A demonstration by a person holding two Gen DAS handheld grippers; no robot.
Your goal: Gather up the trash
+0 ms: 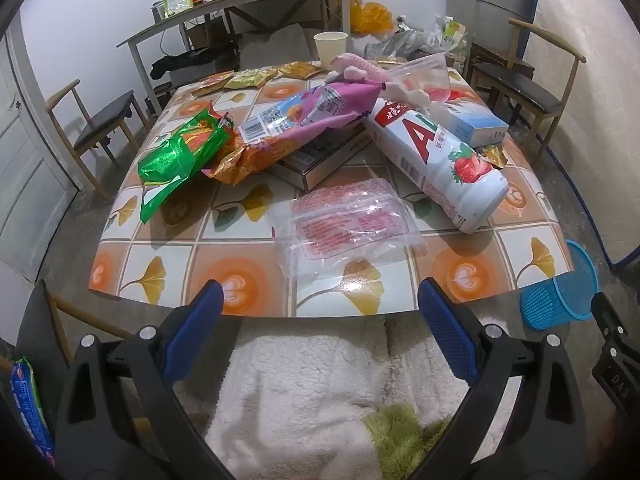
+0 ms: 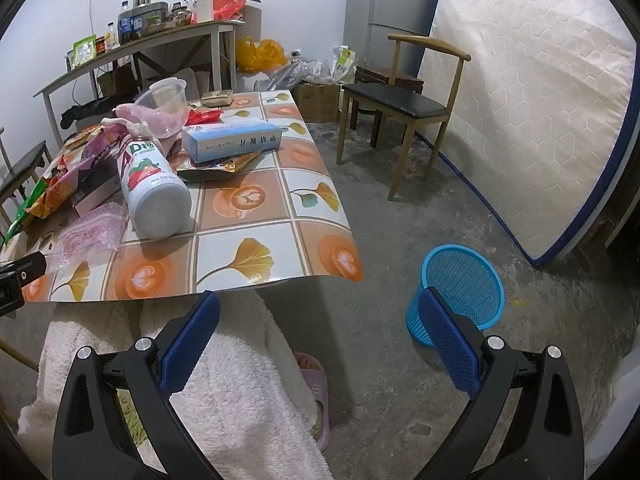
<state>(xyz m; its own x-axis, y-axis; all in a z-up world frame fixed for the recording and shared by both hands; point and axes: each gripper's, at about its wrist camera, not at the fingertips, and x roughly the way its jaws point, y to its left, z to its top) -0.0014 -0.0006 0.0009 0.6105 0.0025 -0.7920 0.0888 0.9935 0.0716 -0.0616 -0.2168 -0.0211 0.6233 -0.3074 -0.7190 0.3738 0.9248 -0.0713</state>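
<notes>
Clear wrapper on table, just ahead of left gripper, empty, jaws apart. Right gripper likewise, bin near right finger.

A lived-in room of a home is showing here: a dining table is wearing a patterned oilcloth, with wooden chairs standing around it. A mattress is leaning against the wall beside a fridge, and a side table is carrying food jars and bottles.

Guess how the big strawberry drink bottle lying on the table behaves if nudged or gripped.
The white strawberry-print plastic bottle lies on its side, propped on the blue-white carton, so it probably rolls off. Smooth label likely slippery. Looks wide for the jaws; weight can't be told.
</notes>
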